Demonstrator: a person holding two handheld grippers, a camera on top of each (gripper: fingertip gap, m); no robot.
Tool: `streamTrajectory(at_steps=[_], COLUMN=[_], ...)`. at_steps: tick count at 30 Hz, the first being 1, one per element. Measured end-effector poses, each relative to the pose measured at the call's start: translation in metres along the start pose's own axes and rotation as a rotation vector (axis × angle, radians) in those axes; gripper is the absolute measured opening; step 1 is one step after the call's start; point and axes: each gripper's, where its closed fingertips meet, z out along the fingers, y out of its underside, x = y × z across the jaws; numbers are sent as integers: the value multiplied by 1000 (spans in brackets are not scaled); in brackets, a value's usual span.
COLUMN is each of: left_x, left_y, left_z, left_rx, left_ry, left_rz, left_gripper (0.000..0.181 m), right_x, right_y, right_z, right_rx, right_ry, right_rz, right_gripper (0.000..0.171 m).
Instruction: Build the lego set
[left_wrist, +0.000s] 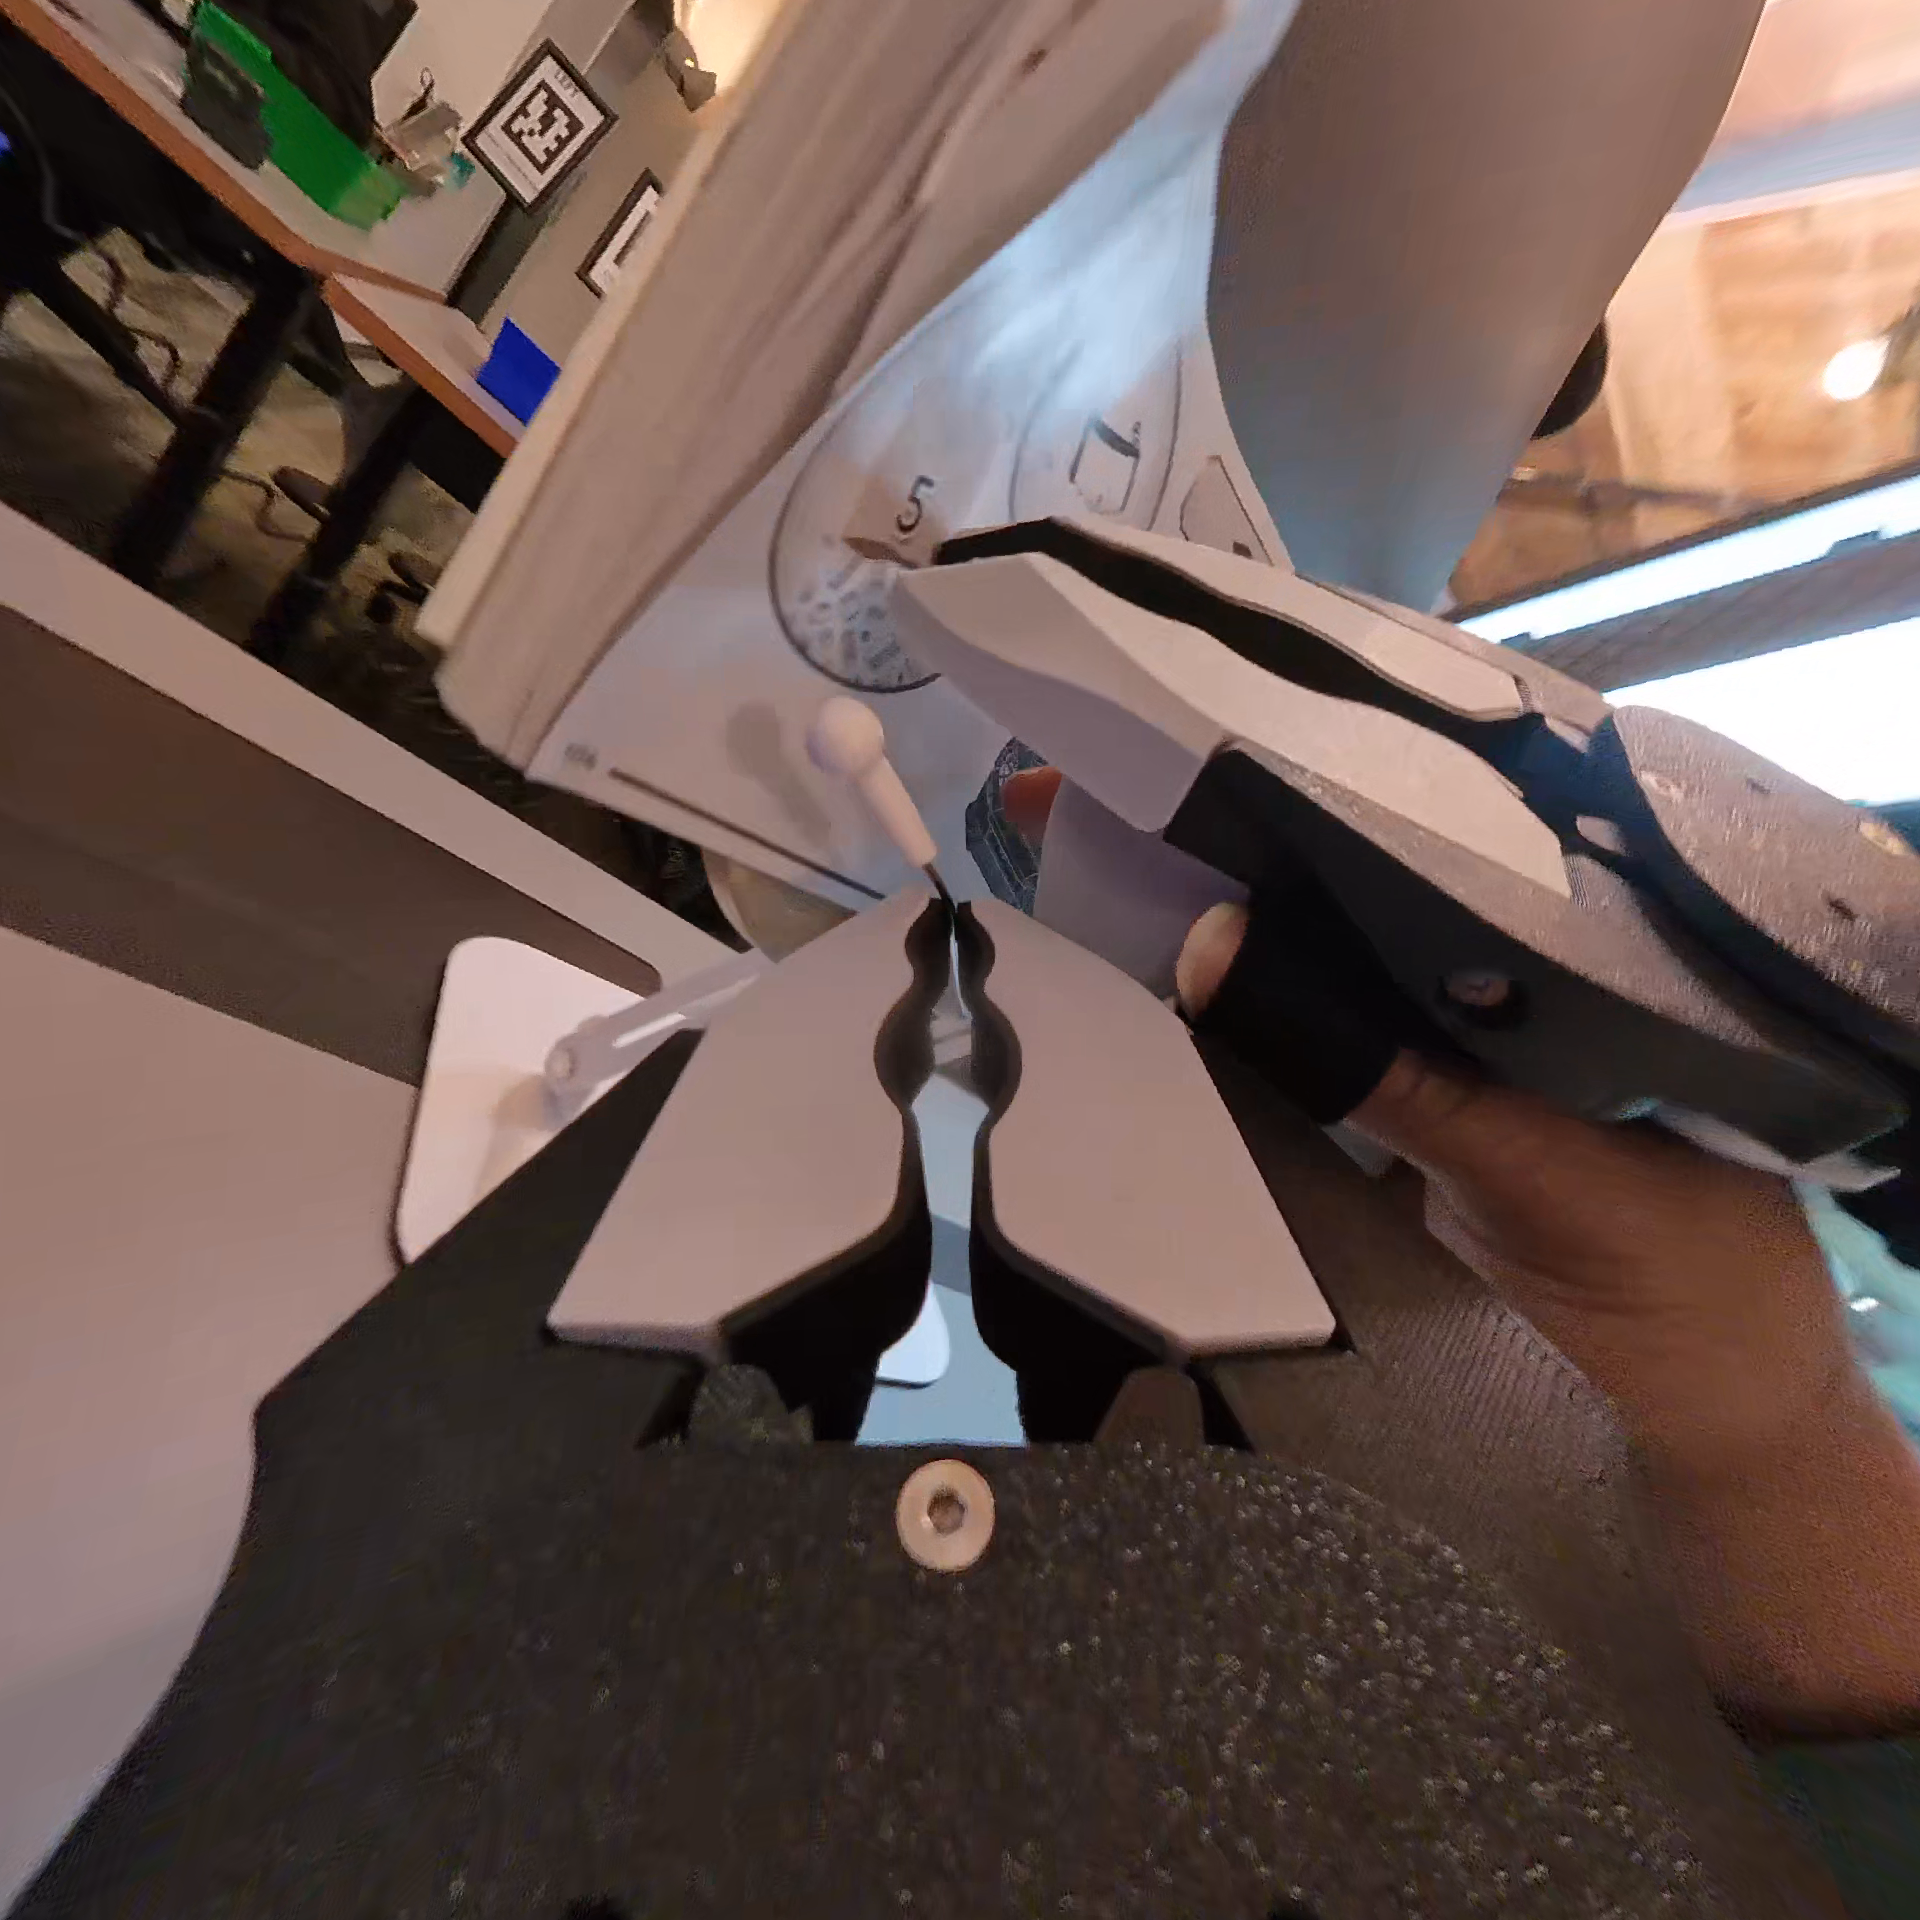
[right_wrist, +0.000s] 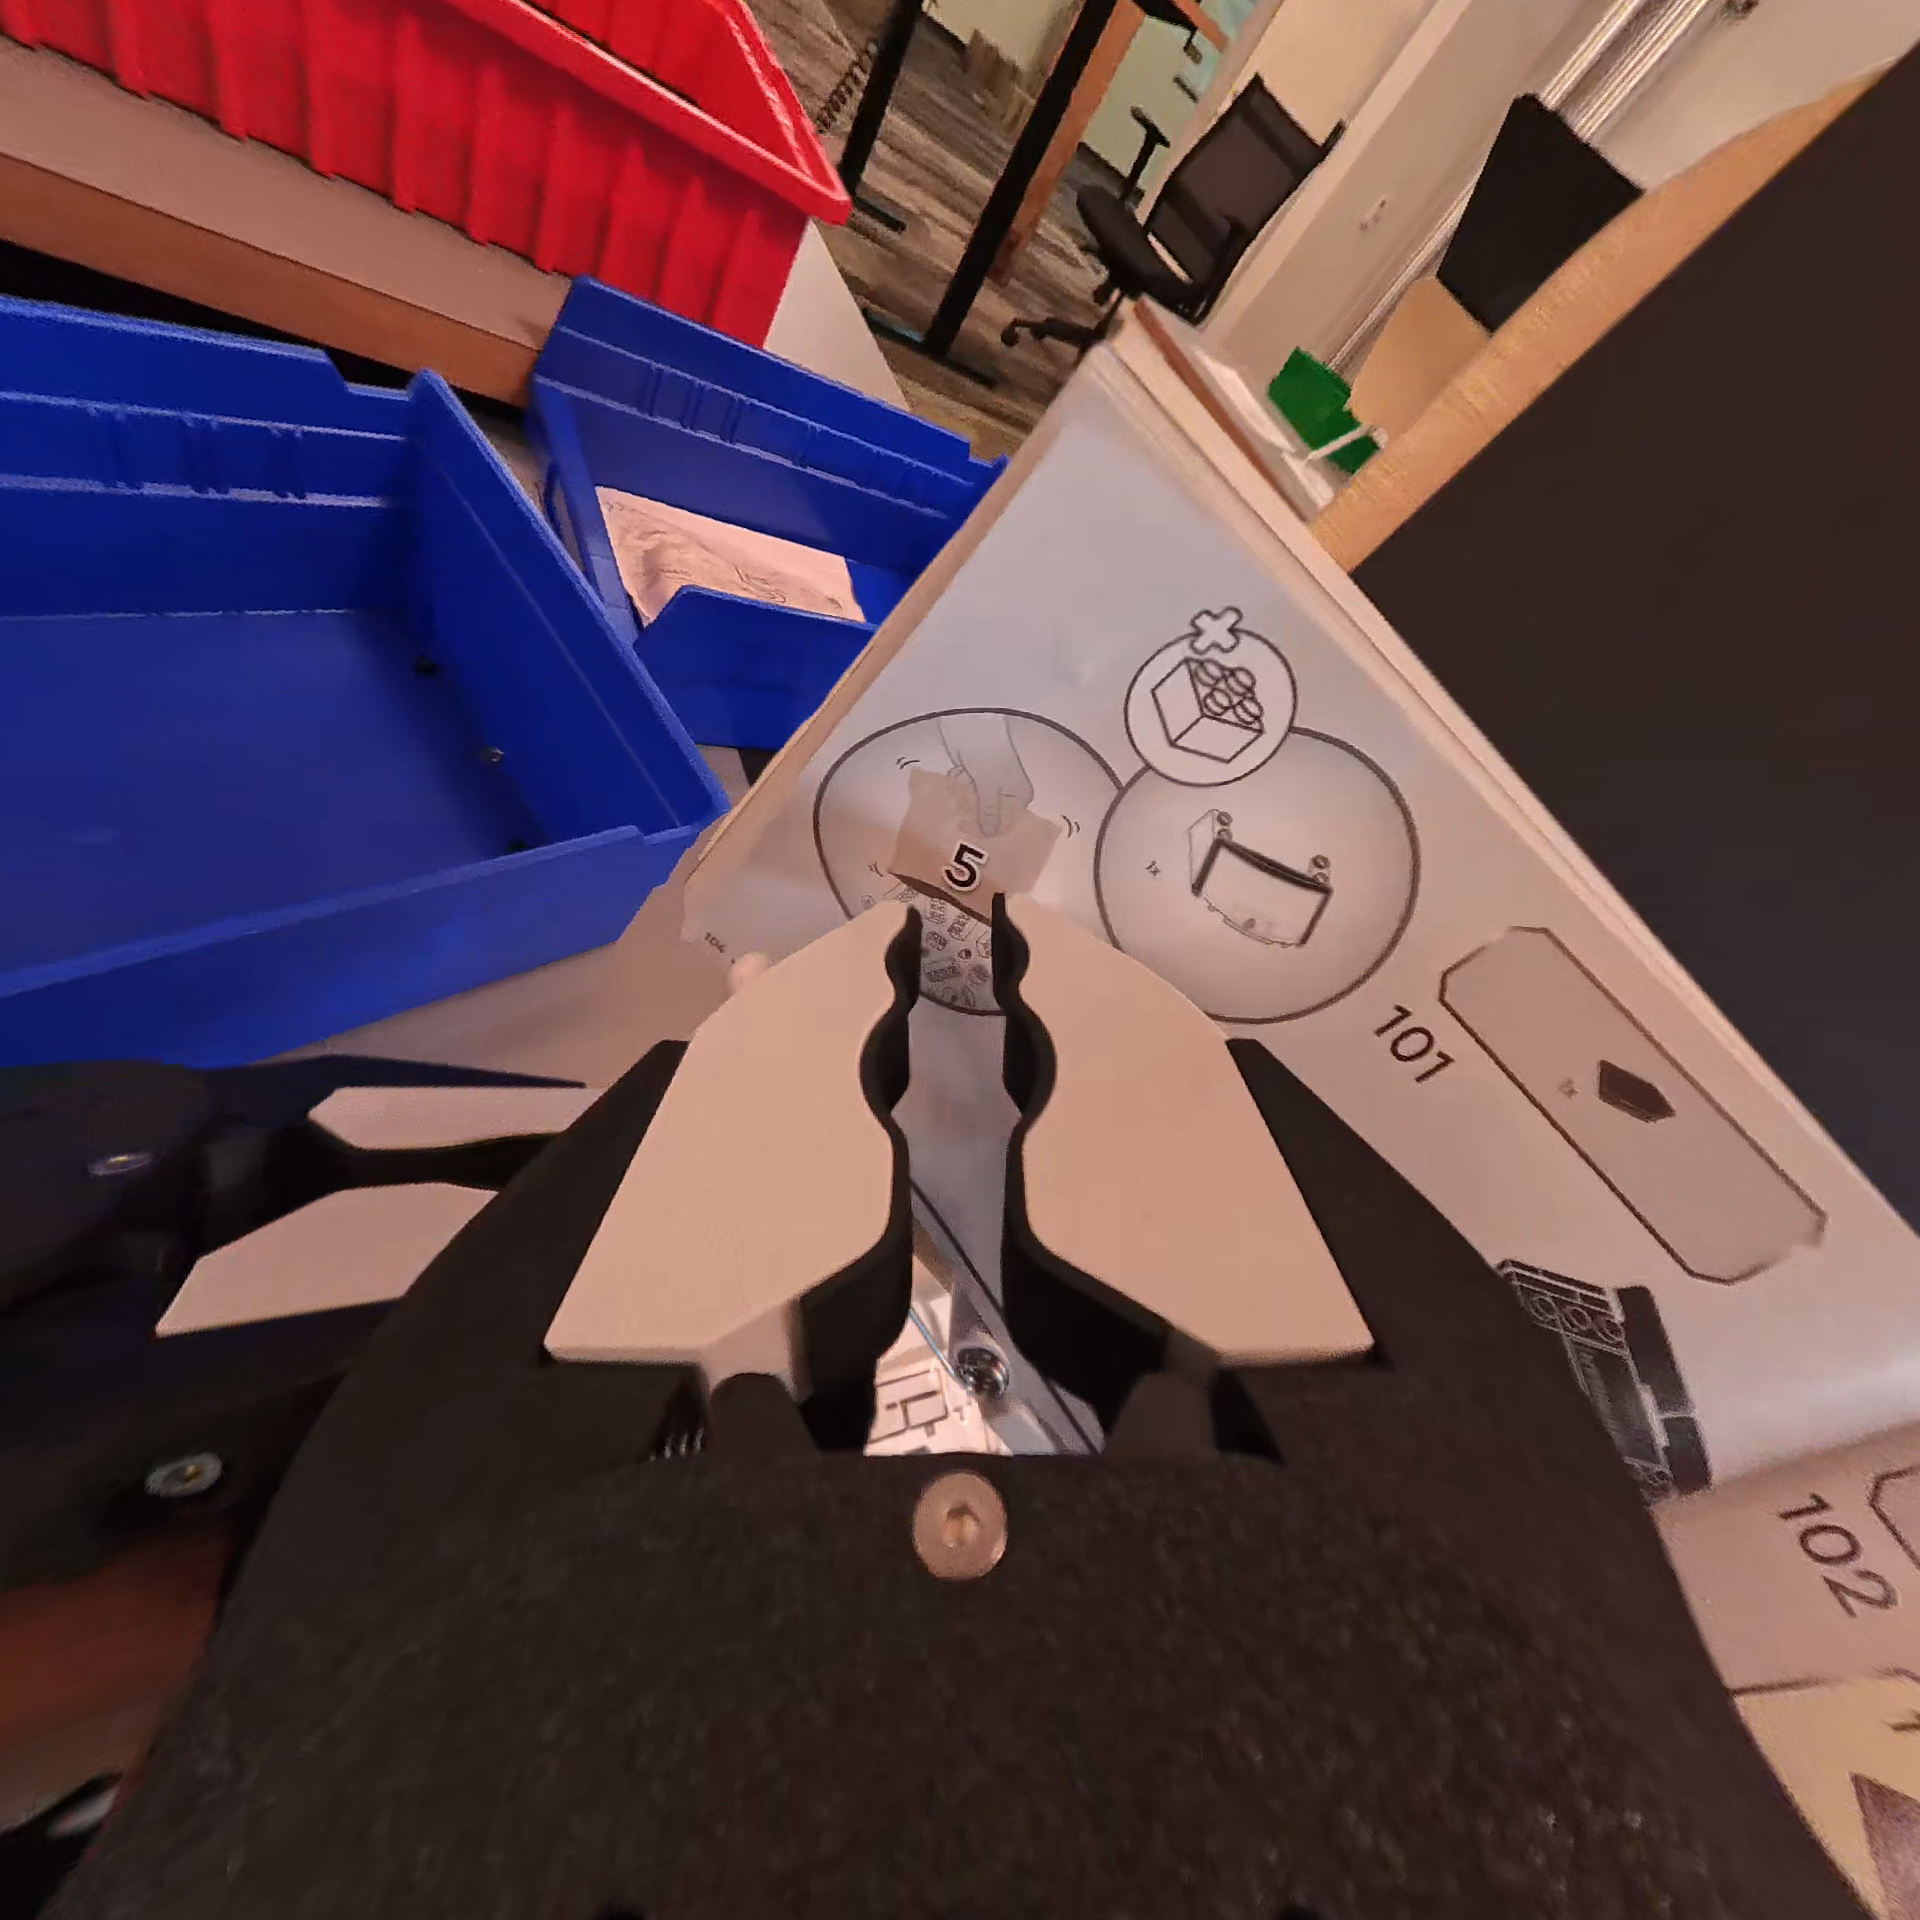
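Left wrist view: the left hand-held gripper (left_wrist: 951, 914) has its jaws nearly together, and a thin pale sheet edge seems pinched at the tips, though blur leaves it unclear whether it is truly gripped. Just beyond stands the open booklet (left_wrist: 717, 582) on a white stand (left_wrist: 468, 1049) on the desk (left_wrist: 135, 1195). A ball-tipped clip arm (left_wrist: 862, 769) of the stand lies against the lower page. The right hand-held gripper (left_wrist: 925, 582) reaches in from the right, its tips over the page.

Right wrist view: the right hand-held gripper (right_wrist: 954, 914) is narrow with a clear gap, holding nothing, tips just before the booklet (right_wrist: 1299, 935). Far left, a large blue bin (right_wrist: 312, 727) shows a bare floor; a second blue bin (right_wrist: 748, 520) holds what looks like a pale bag. A red bin (right_wrist: 468, 114) sits farther back.

Judging by this, building is not under way here: no bricks or assembled model show, and both grippers attend to the instructions. The page in view suggests a mid-set stage, with assembly of that stage still ahead.
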Motion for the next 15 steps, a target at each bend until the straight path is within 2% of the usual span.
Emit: streamTrajectory(at_steps=[3, 7, 10, 15], left_x=[2, -1, 0, 6], left_y=[-1, -3, -3, -4], left_z=[3, 5, 6, 7], left_rx=[-24, -73, -92, -117], left_ry=[-22, -34, -33, -41], left_rz=[110, 183, 262, 359], left_gripper=[2, 3, 4, 3], right_x=[3, 7, 28, 83], right_y=[0, -3, 4, 50], right_z=[-1, -17, -43, -79], right_rx=[3, 62, 114, 69], right_ry=[-54, -109, -9, 339], right_rz=[87, 199, 213, 114], right_gripper=[8, 20, 20, 26])
